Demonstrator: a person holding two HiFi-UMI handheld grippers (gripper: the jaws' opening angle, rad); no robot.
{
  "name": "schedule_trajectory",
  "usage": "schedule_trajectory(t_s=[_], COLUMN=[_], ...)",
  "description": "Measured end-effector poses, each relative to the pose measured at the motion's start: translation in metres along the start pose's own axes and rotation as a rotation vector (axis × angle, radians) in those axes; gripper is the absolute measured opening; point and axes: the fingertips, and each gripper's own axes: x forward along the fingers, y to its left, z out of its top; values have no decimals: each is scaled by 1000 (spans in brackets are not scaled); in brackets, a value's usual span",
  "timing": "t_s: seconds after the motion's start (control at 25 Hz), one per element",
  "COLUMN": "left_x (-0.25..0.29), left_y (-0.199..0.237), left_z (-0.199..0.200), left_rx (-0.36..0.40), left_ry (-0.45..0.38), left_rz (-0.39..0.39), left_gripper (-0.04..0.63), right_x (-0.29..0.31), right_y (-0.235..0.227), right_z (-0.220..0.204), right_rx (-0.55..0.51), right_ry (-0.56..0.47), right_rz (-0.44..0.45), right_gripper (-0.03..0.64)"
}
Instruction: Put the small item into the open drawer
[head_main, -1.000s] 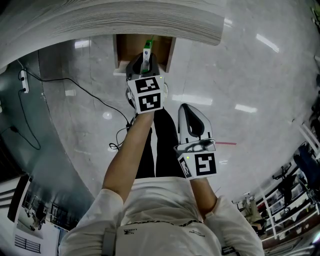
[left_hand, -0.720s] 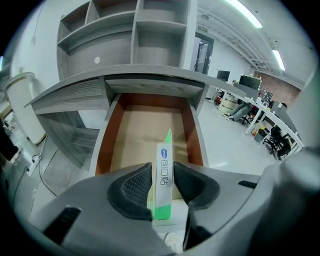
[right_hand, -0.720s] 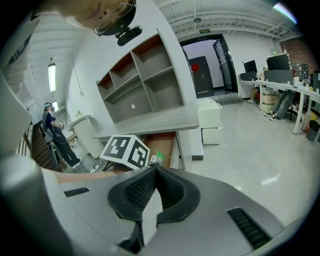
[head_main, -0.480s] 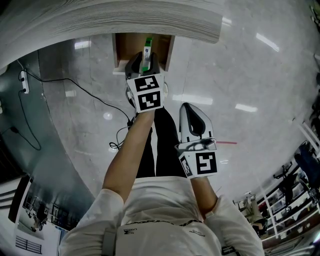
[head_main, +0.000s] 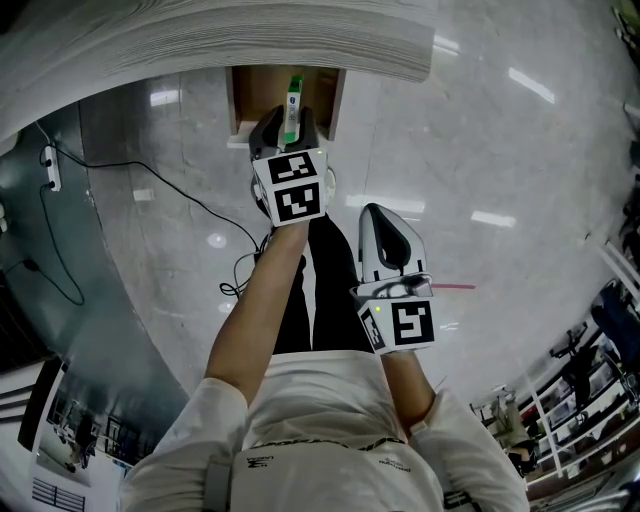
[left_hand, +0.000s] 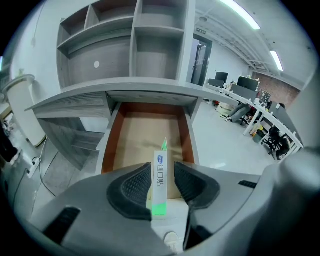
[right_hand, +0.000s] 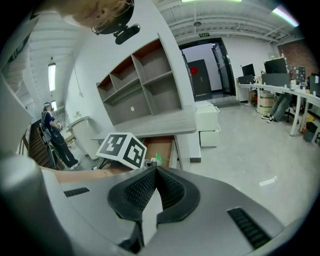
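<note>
The small item is a slim white tube with a green end (left_hand: 159, 176). It stands upright between the jaws of my left gripper (left_hand: 163, 169), which is open: the tube leans by the left pad and a gap shows at the right pad. Below and ahead lies the open wooden drawer (left_hand: 111, 145). In the head view the tube (head_main: 293, 100) pokes over the drawer (head_main: 238, 100) from my left gripper (head_main: 289, 122). My right gripper (head_main: 378, 215) hangs back over the floor, shut and empty, its pads meeting (right_hand: 156, 170).
A grey desk top (head_main: 250, 40) overhangs the drawer, with open shelves (left_hand: 135, 45) above it. A black cable (head_main: 150, 180) and a power strip (head_main: 45, 155) lie on the floor to the left. Office desks (left_hand: 250, 95) stand far right.
My left gripper has edged a little farther over the drawer, and its jaws have spread around the tube. The right gripper has stayed put.
</note>
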Motion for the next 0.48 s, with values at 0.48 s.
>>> schedule_trajectory(t_s=[0.48], left_x=[-41], left_y=[-4], left_z=[21], left_rx=[14], left_ry=[-46], left_rz=[-41], left_gripper=[140], right_x=[-18], right_y=[17], right_z=[28], right_rx=[-27], right_ry=[-55], right_rz=[-12], right_gripper=[31])
